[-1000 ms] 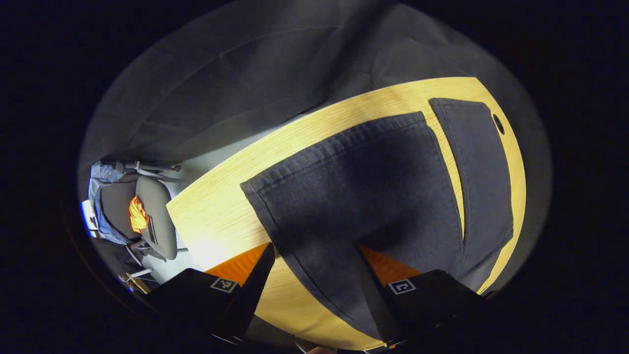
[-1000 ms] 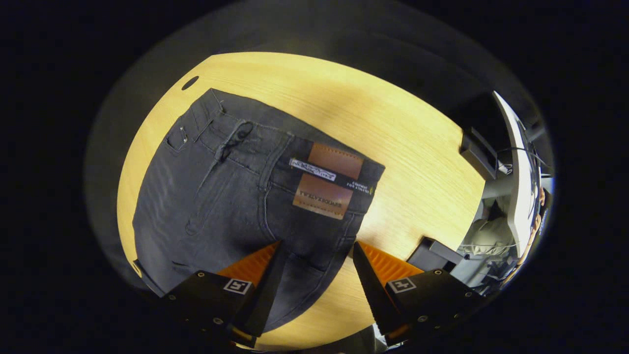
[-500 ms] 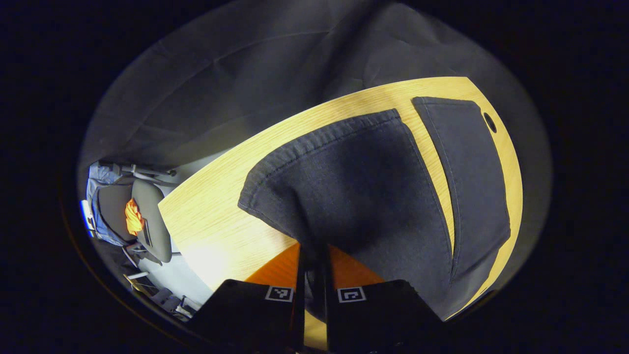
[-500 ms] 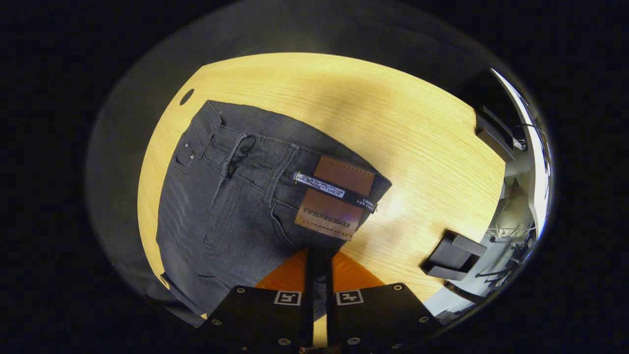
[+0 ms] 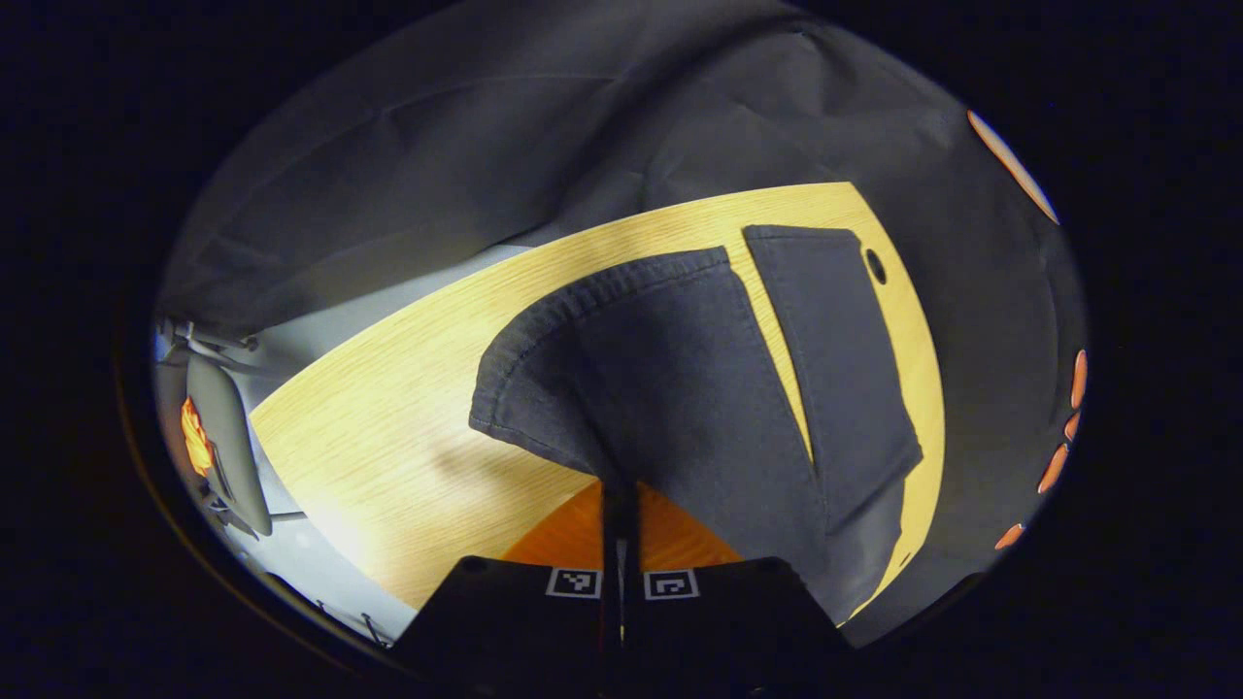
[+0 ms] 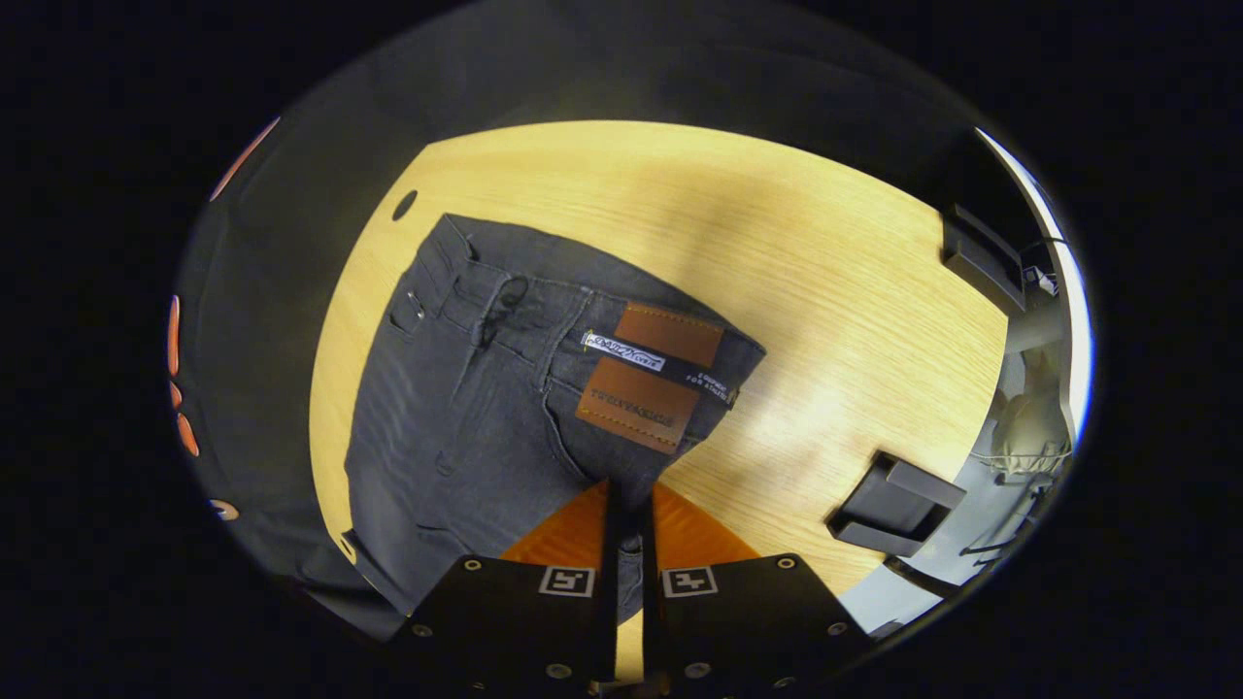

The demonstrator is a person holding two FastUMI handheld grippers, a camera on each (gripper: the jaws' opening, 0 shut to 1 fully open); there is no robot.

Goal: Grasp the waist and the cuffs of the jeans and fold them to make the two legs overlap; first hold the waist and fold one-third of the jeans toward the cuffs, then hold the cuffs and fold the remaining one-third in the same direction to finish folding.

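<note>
Jeans (image 5: 699, 388) lie on the wooden table (image 5: 388, 437) ahead of both our grippers. Our left gripper (image 5: 620, 505) pinches the near leg's cuff edge, lifting it; our right gripper (image 6: 626, 505) clamps the waist just below the leather patch (image 6: 651, 379), so both ends can swing one leg over the other.

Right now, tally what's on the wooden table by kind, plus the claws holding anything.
Jeans: 1
Leather waist patch: 1
Black box at the table edge: 1
Claws shut on the jeans: 2, the left claw and the right claw
Total: 5
</note>
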